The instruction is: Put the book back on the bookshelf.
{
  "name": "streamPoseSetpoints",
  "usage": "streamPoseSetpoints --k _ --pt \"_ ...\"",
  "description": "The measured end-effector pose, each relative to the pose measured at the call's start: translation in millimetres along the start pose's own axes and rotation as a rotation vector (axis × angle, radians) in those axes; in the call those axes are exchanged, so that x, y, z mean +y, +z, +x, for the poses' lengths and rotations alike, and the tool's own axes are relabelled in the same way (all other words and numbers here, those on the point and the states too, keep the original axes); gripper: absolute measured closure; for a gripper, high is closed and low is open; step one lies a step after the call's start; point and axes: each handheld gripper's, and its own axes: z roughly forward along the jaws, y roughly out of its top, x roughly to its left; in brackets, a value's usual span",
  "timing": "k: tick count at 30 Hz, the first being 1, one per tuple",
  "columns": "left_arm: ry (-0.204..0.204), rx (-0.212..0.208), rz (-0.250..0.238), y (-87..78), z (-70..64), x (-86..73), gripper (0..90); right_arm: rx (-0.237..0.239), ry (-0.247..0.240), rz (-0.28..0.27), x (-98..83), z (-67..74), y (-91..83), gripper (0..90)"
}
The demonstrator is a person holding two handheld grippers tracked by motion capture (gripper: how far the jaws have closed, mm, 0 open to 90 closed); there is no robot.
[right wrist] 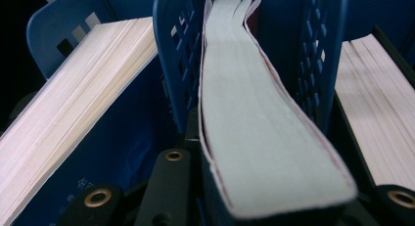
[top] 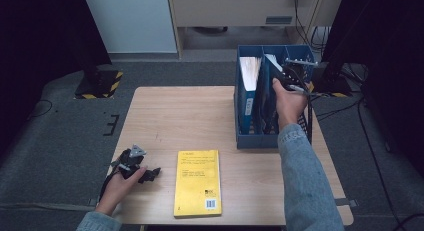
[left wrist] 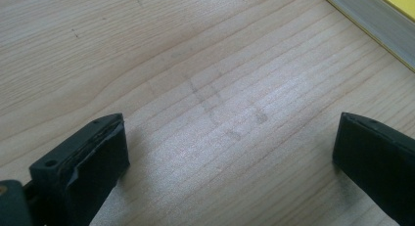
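Right hand-held gripper (top: 286, 80) clenched on a dark-covered book (right wrist: 254, 133) standing page-edge up in the middle slot of the blue file organizer (top: 250, 138); the slots either side each hold another book, one blue-covered (right wrist: 73, 133). Left hand-held gripper (top: 150, 173) rests released on the wooden surface (top: 185, 116), jaws wide, nothing between them, just beside the yellow book (top: 198, 183) lying flat.

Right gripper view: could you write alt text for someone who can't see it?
A book stands page edges up in the middle slot of a blue file rack, clamped at its near end by the right tool. Other books stand in the slots on either side: one leaning at the left, one at the right.
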Motion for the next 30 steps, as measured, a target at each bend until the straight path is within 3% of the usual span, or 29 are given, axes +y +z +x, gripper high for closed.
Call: streamPoseSetpoints --k 13,30 --pt "0.001 -0.001 0.001 0.0 0.0 0.1 0.0 0.012 -0.006 0.005 -2.6 4.1 2.3 73.2" --pt "0.001 -0.001 0.000 0.5 -0.6 0.5 0.0 0.013 -0.022 0.061 -1.7 8.3 -2.7 72.5"
